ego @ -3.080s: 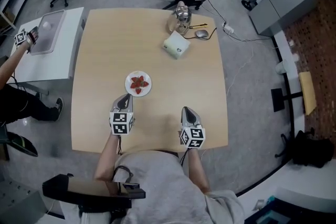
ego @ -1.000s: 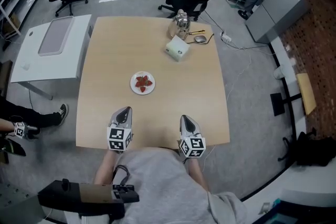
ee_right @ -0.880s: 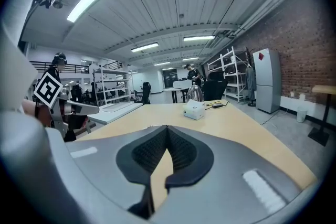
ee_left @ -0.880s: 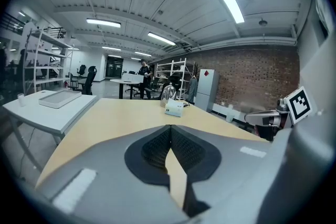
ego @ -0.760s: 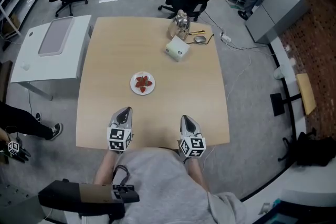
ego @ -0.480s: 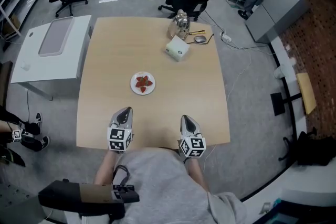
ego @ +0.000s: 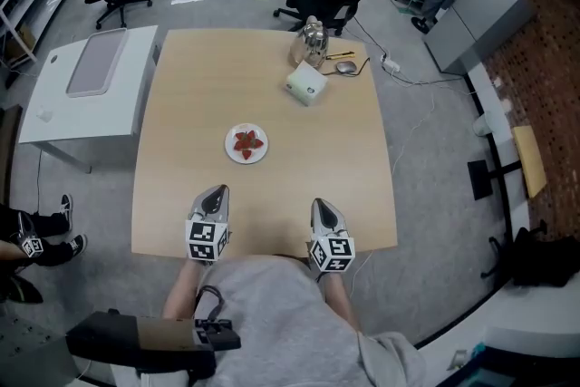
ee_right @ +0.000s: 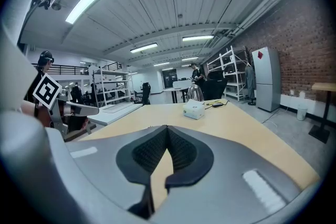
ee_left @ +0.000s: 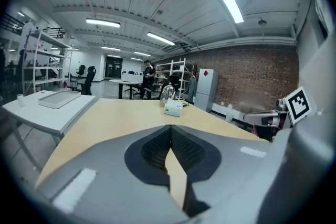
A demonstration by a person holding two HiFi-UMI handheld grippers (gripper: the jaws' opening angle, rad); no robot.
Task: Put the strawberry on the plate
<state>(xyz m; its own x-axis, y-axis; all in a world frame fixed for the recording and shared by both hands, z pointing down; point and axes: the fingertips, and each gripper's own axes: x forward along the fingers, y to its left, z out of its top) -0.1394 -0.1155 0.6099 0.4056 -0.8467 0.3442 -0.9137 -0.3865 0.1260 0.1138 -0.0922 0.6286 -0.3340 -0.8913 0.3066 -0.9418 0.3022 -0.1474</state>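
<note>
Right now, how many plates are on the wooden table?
1. The white plate sits near the middle of the table, ahead of the left gripper, with strawberry already on it. No other plate shows.

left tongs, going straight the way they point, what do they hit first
Probably the bare table just ahead of the left tongs; the plate looks slightly right of that line.

Strawberries (ego: 246, 141) on plate (ego: 232, 154) mid-table (ego: 181, 104), box (ego: 305, 83) behind it rightward, left gripper (ego: 216, 190) and right gripper (ego: 321, 205) at near edge
</note>
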